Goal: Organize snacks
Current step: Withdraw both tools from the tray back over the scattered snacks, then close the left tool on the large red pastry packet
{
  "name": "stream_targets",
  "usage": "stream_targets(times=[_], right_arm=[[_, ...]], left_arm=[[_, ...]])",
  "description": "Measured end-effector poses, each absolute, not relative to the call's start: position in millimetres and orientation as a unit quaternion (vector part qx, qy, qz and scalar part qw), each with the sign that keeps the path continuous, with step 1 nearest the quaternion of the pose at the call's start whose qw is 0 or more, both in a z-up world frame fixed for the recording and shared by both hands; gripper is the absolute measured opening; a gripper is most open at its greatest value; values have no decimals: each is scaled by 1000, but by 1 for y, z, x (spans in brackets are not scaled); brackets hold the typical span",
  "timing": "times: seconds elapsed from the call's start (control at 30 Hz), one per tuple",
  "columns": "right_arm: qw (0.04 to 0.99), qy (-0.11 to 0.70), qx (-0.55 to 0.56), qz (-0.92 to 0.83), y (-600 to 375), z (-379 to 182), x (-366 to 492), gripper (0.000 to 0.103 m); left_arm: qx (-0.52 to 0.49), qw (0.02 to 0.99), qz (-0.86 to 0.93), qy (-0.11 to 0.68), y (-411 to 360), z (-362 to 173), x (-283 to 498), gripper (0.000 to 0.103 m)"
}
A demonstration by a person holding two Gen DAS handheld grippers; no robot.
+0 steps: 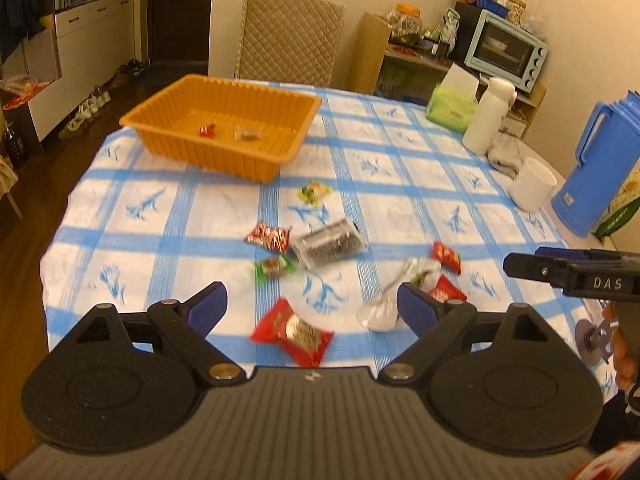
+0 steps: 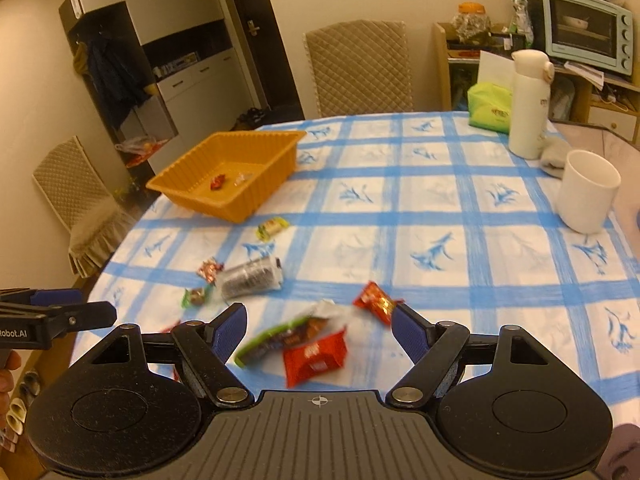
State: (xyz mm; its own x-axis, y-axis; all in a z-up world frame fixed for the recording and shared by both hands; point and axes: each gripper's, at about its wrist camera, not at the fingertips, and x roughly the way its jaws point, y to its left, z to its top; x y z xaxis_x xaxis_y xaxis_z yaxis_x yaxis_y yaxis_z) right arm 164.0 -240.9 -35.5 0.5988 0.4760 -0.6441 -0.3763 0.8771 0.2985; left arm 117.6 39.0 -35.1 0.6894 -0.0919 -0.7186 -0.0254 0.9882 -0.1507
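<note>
Early stage, judging by the layout: orange tray point(image 1: 224, 128) at far left of desk point(image 1: 400, 184) holds only two small pieces, a red candy point(image 1: 207, 130) and a clear-wrapped sweet point(image 1: 247, 134). Most snacks not yet sorted, scattered loose on the checked cloth nearer the camera.

Left on desk (rough count, blur hides detail): yellow-green candy point(image 1: 314, 192) just near of the tray, red foil candy point(image 1: 269, 237) touching a dark clear-wrapped pack point(image 1: 329, 243), green-wrapped sweet point(image 1: 274, 267), big red packet point(image 1: 292, 332), crumpled clear wrapper point(image 1: 394, 296) with small red packets point(image 1: 446, 256) beside it.

Left hand-held gripper point(image 1: 312, 304) wide open, empty, hovering above near edge of desk; big red packet sits between its fingers and slightly nearer, looks like the likely next pick.

Right hand-held gripper point(image 2: 318, 330) also wide open, nothing held; red square packet point(image 2: 316, 358) and green-edged wrapper point(image 2: 276, 340) lie between its fingers, another red candy point(image 2: 376, 300) just by the right finger. No contact visible in either view.

Tray well apart from both, far-left. Cup point(image 2: 588, 190), bottle point(image 2: 528, 104), tissue pack point(image 2: 490, 110) at far right, not involved.
</note>
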Motion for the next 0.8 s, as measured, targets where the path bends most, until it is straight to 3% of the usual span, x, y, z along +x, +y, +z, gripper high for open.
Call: stream_targets(times=[0.57, 0.8], right_arm=[[879, 423, 64, 208, -252, -68, 157, 79], [876, 434, 69, 201, -249, -74, 162, 79]], left_arm=[[-65, 889, -31, 452, 28, -86, 116, 67], [-69, 882, -45, 464, 28, -94, 126, 65]])
